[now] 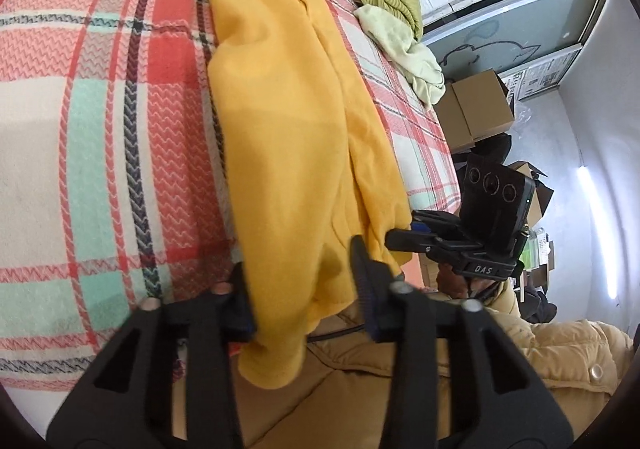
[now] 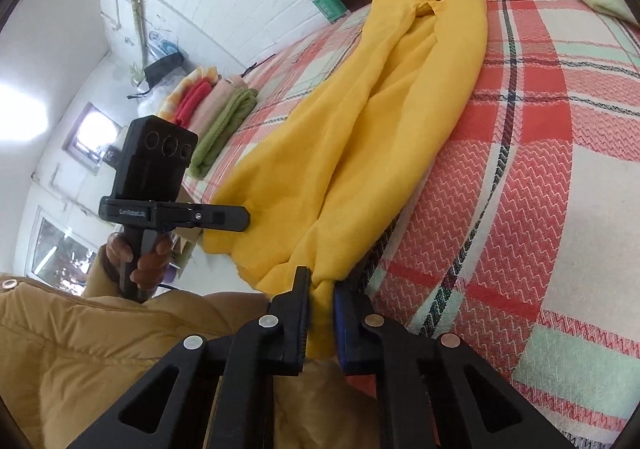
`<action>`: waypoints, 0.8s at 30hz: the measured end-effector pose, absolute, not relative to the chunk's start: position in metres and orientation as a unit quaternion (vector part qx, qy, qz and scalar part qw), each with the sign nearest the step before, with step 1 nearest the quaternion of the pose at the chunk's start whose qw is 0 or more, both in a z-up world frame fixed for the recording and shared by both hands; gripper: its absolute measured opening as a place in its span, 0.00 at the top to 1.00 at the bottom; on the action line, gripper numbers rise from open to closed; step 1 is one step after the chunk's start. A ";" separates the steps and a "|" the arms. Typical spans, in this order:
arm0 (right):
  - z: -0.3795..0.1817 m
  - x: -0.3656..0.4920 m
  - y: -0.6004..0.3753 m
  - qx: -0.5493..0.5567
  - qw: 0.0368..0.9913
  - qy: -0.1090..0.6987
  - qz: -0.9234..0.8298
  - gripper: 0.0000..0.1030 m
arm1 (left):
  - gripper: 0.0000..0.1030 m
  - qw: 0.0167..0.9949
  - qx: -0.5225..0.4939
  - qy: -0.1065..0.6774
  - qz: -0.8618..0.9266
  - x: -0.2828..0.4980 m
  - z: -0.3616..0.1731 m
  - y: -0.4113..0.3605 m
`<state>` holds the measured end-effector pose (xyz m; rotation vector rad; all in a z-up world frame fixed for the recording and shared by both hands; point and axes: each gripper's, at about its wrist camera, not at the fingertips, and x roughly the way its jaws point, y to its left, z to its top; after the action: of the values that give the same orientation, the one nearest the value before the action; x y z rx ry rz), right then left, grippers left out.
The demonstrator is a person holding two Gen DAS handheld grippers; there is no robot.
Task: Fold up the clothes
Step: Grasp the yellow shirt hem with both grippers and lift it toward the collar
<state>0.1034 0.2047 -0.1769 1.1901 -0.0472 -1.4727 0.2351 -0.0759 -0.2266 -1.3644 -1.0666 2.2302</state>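
Note:
A yellow garment (image 1: pixel 288 109) lies stretched lengthwise on a plaid bedspread (image 1: pixel 100 109). In the left wrist view its near end hangs between the wide-apart fingers of my left gripper (image 1: pixel 300 269), which is open around the cloth. My right gripper (image 1: pixel 400 239) shows to the right, at the garment's edge. In the right wrist view the garment (image 2: pixel 380 121) runs away up the bed, and my right gripper (image 2: pixel 320 289) is shut on its bunched near corner. My left gripper (image 2: pixel 240 215) shows at left, touching the other corner.
A pile of green and pale clothes (image 1: pixel 396 13) lies at the far right of the bed. Folded clothes (image 2: pixel 216 113) are stacked at the bed's left edge, near a water bottle (image 2: pixel 326 1). Cardboard boxes (image 1: pixel 476 109) stand on the floor beside the bed.

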 end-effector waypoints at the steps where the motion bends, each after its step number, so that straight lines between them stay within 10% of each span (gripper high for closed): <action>1: -0.175 0.103 0.206 0.510 0.585 -0.027 -0.630 0.91 | 0.74 0.158 -0.476 -0.380 0.777 0.235 -0.226 -0.078; 24: -0.114 -0.008 0.181 0.488 0.593 -0.180 -0.614 0.90 | 0.77 0.184 -0.458 -0.453 0.742 0.131 -0.161 -0.138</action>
<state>-0.0082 0.1808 -0.1142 1.1349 -0.4187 -1.4285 0.1306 -0.1381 -0.1611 -1.2925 -1.2769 2.0919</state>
